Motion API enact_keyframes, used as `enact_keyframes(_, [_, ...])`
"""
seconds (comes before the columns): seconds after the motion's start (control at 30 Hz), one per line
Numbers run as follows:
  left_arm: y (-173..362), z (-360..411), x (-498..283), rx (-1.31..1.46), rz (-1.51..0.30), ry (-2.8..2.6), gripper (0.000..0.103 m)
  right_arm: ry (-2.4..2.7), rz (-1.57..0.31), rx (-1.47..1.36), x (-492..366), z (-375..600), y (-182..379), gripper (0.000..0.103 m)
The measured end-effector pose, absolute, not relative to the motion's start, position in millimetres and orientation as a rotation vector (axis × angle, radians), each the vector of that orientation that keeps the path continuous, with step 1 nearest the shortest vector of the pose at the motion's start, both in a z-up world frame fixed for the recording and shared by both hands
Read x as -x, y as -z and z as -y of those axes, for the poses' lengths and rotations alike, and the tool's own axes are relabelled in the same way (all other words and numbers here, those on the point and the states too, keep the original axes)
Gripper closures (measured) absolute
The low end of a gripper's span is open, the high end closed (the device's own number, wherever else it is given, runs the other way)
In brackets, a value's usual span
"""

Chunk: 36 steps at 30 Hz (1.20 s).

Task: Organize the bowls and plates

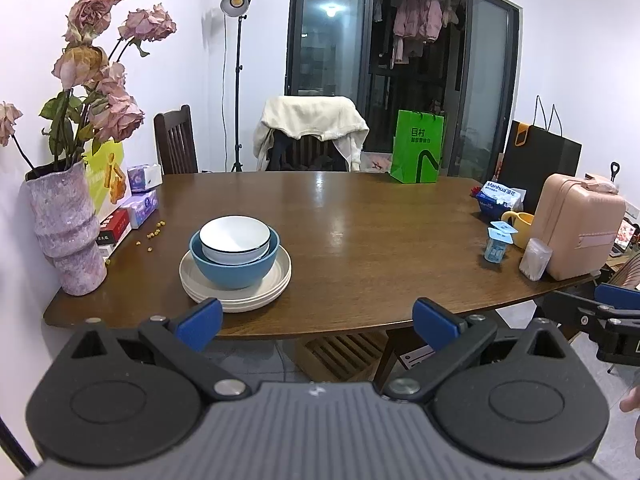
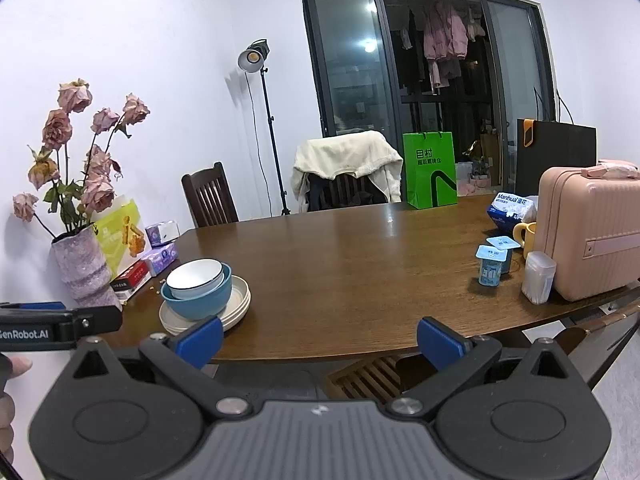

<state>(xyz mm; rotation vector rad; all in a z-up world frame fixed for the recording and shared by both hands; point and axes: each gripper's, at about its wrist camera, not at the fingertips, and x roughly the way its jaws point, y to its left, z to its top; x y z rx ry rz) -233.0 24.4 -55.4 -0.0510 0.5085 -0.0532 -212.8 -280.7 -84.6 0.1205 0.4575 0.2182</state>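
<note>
Nearest, the left gripper (image 1: 316, 322) fills the bottom of its frame, fingers spread wide and empty, short of the table (image 1: 360, 232) edge. Likewise the right gripper (image 2: 320, 340) sits low in its own view, fingers apart, gripping nothing. Just beyond, left of centre, a white bowl (image 1: 235, 239) nests inside a blue bowl (image 1: 232, 268) on stacked cream plates (image 1: 276, 284). Farther left stands a vase (image 1: 66, 236) of dried roses; at far right, a pink case (image 1: 576, 228).
</note>
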Motion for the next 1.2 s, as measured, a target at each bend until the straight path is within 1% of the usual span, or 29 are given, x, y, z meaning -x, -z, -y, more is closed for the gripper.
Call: enact_keyframes(1.2, [54.8,-24.9,237.8,0.051,-0.49,0.054,0.0,-0.222,-0.453,-0.12,214.9,278.8,84.0,0.0])
